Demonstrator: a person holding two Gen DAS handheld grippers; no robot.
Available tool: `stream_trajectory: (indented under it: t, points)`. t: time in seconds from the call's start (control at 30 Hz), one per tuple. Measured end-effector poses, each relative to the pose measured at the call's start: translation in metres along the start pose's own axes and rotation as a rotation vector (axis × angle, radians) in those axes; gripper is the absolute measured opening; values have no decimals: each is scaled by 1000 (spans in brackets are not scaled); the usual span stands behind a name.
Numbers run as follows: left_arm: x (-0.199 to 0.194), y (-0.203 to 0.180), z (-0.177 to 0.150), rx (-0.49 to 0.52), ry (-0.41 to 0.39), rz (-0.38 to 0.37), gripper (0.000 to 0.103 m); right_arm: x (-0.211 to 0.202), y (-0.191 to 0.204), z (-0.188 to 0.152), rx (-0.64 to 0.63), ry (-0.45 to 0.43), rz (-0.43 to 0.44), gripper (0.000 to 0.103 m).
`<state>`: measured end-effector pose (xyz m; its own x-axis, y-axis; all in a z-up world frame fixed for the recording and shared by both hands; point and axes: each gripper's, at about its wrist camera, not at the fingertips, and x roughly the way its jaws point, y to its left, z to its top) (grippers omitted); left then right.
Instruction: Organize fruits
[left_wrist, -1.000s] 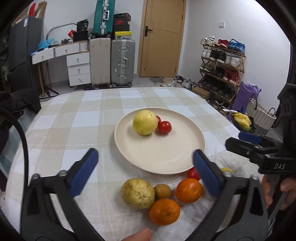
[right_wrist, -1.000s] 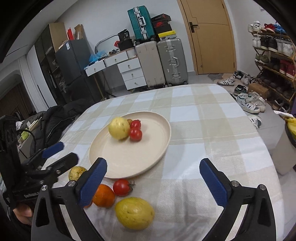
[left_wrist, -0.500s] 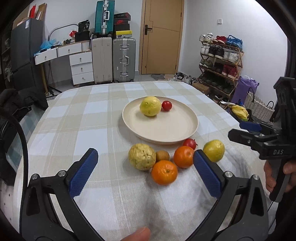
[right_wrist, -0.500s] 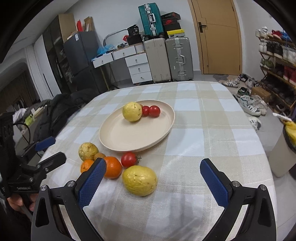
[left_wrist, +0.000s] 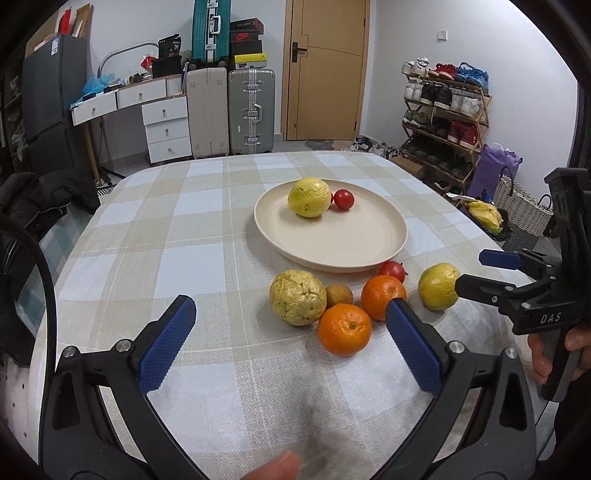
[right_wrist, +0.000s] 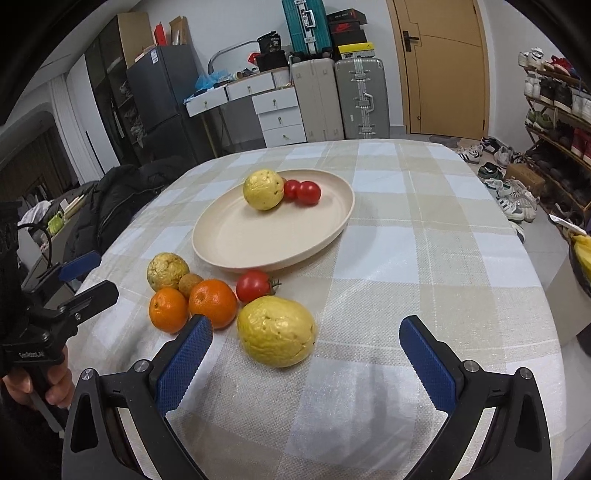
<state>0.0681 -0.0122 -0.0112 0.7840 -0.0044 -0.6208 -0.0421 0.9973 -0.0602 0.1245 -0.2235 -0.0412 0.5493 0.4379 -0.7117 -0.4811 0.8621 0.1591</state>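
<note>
Right wrist view: right gripper (right_wrist: 306, 363) wide open, empty, the big yellow fruit (right_wrist: 276, 331) on the tablecloth (right_wrist: 424, 258) just ahead between its fingers. Left gripper (left_wrist: 290, 349) also spread, nothing held, facing the nearer orange (left_wrist: 344, 329) and the wrinkled yellow fruit (left_wrist: 297, 302). Plate (right_wrist: 236, 254) holds one yellow fruit and two tomatoes; six pieces sit loose beside it. Likely mid-task, between picks. Next: advance right, close gently on the yellow fruit, lift to plate.

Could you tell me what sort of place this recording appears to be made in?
Most likely a lived-in home, perhaps a dining or entry area: a table with a checked cloth, a loaded shoe rack and suitcases beside a wooden door.
</note>
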Motion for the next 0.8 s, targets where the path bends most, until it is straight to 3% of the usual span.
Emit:
stream_trajectory:
  t: [0.27,0.43,0.8]
  points:
    - [21,6,-4,-25,74,-16,102,16,4,-7,0,67,-16,103]
    - [27,5,-6,-32,88,-23,102,21,-4,-8,101,76,86,103]
    - [40,-5,-14,5,130,-24,102,29,-2,-3,121,93,120,103]
